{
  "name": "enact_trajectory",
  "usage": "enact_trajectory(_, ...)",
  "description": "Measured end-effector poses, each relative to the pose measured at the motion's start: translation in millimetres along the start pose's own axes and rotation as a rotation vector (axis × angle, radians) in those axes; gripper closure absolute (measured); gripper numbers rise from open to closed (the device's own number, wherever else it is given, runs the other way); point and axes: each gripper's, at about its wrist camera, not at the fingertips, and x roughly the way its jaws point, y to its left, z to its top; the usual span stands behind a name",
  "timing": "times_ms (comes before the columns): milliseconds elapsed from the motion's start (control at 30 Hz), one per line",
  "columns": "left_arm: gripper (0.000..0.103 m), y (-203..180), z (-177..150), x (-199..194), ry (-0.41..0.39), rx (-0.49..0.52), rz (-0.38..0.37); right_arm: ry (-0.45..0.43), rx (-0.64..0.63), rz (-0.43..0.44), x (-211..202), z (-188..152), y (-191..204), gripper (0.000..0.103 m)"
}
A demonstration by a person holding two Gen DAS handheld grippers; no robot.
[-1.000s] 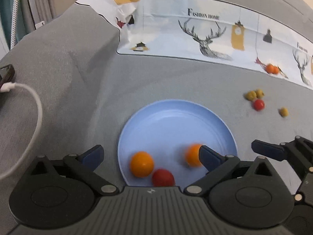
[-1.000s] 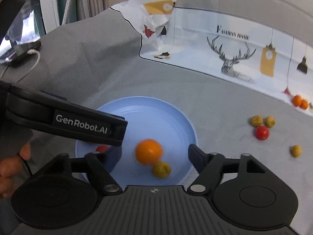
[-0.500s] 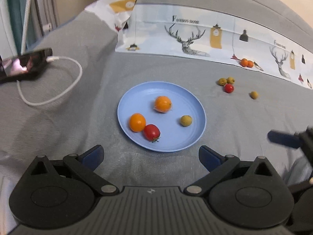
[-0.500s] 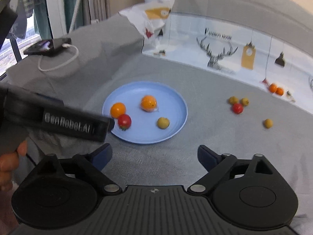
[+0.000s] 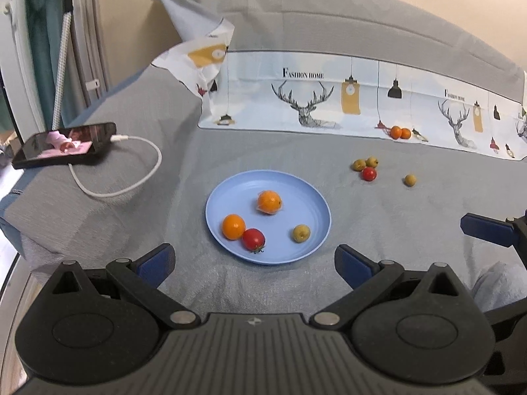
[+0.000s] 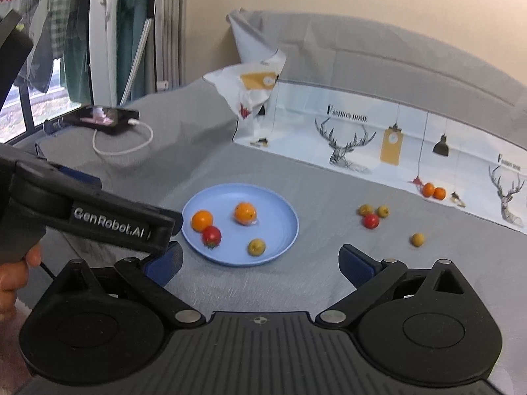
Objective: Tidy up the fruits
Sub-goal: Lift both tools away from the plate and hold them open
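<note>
Four fruits lie on the blue plate, which sits on the grey cloth-covered surface:
- wrapped orange, near the plate's centre, toward 12 o'clock;
- bare orange, at 8 o'clock on the plate;
- red tomato, touching the bare orange on its 4 o'clock side, green stem end facing the rim;
- yellow-green fruit, at 4 o'clock on the plate, apart from the others.

Loose fruit on the surface, at 2 o'clock from the plate and well apart from it:
- pair of yellow-green fruits, side by side;
- second red tomato, just beside that pair;
- single yellow-green fruit, alone, farther out at 3 o'clock from the cluster;
- two small oranges, touching each other, lying on the printed deer cloth at the back.

Tools:
- left tool, released, blue pads spread wide, nothing between them; held at 6 o'clock of the plate, short of its near rim;
- right tool, likewise released and empty, also at 6 o'clock of the plate. In the right wrist view the left tool's body crosses in front at 9 o'clock, with part of the person's hand gripping it.

Other items: a phone with a lit screen at 10 o'clock of the plate, white cable plugged in and looping over the surface.
</note>
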Motion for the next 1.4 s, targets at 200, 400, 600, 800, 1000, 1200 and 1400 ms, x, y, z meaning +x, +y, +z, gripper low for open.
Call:
enact_trajectory(200,0.0,0.2,-0.4,-10.8,-0.014,-0.006,0.01,-0.031,-0.004,-0.004,-11.5,-0.7,1.9,0.002)
enact_trajectory(400,0.0,1.3,0.7,-14.8,-0.023,-0.01,0.016,-0.043,0.003,-0.012,-17.3,-2.4,1.6,0.001)
enact_trajectory(600,0.0,1.8,0.3,-14.9,-0.019,-0.007,0.017,-0.046,0.005,-0.013,-18.1,-2.6,3.5,0.001)
enact_trajectory(800,0.0,1.7,-0.2,-14.3,-0.017,-0.006,0.018,-0.04,0.01,-0.012,-17.2,-3.2,3.2,0.001)
enact_trajectory(1000,0.0,2.0,-0.8,-12.1,-0.011,-0.005,0.017,-0.034,0.015,-0.013,-15.9,-3.5,3.0,0.001)
enact_trajectory(1200,0.0,3.4,-1.3,-9.6,-0.005,-0.007,0.015,-0.027,0.018,-0.012,-14.2,-3.7,2.6,0.001)
enact_trajectory(1400,0.0,4.5,-2.0,-8.7,0.0,-0.008,0.013,-0.021,0.021,-0.013,-12.6,-4.3,2.8,0.001)
